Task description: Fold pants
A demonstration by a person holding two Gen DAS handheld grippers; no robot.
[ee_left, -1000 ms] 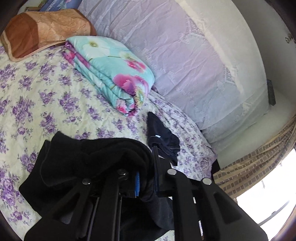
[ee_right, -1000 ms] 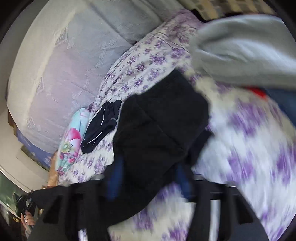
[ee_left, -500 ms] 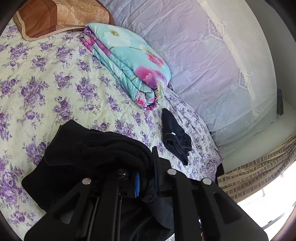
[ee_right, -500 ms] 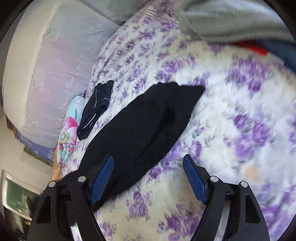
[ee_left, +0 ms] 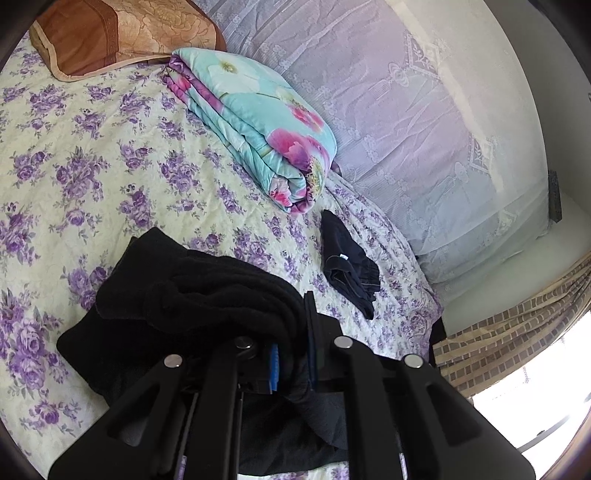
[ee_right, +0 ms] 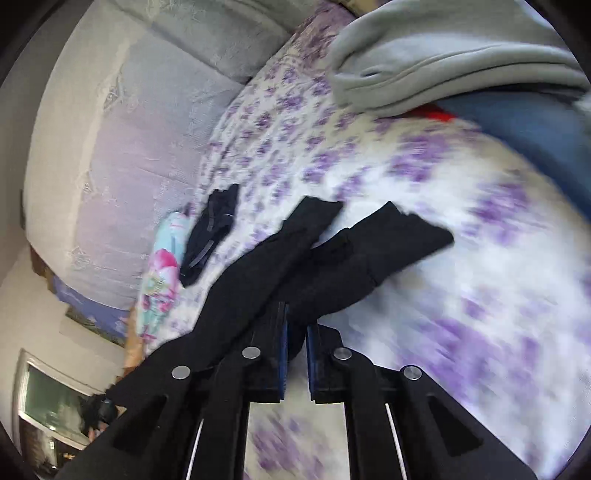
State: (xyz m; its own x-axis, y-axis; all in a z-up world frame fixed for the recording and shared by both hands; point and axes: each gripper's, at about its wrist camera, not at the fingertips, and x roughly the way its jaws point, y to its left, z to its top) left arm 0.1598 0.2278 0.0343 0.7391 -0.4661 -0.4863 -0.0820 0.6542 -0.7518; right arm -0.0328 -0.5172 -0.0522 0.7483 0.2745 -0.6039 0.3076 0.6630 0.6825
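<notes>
So the black, soft, fleecy-looking pants [ee_left: 207, 295] sit in the lower middle of the left wrist view, bunched in thick rolls on the bed; in the right wrist view the same pants [ee_right: 295, 266] stretch from centre frame down to the lower left, two ends splayed apart near the middle. They look light and totally floppy, no stiffness at all, so I'd guess they sag and drag wherever they aren't supported; the fabric looks grippy rather than slippery, and nothing here can break. Best hold is probably a doubled edge or hem, since a single layer would likely just peel off the stack.

The left gripper [ee_left: 291, 354] is clamped narrow on a thick wad of that cloth, blue pads nearly buried in it; the right gripper [ee_right: 295, 332] has its jaws nipped together on a fold of the pants at bottom centre.

Surface is a cream bed sheet with purple flower print [ee_left: 92, 166], soft and a bit wrinkly, so cloth won't slide much; a folded turquoise floral quilt [ee_left: 266, 129] sits upper middle, a brown patterned pillow [ee_left: 122, 33] upper left, a small crumpled dark garment [ee_left: 347, 266] right of centre; a pale lilac lace-patterned cover [ee_left: 424, 129] fills the upper right, and a grey folded fleece garment [ee_right: 454, 51] sits top right in the right wrist view, which is blurry lower right.
</notes>
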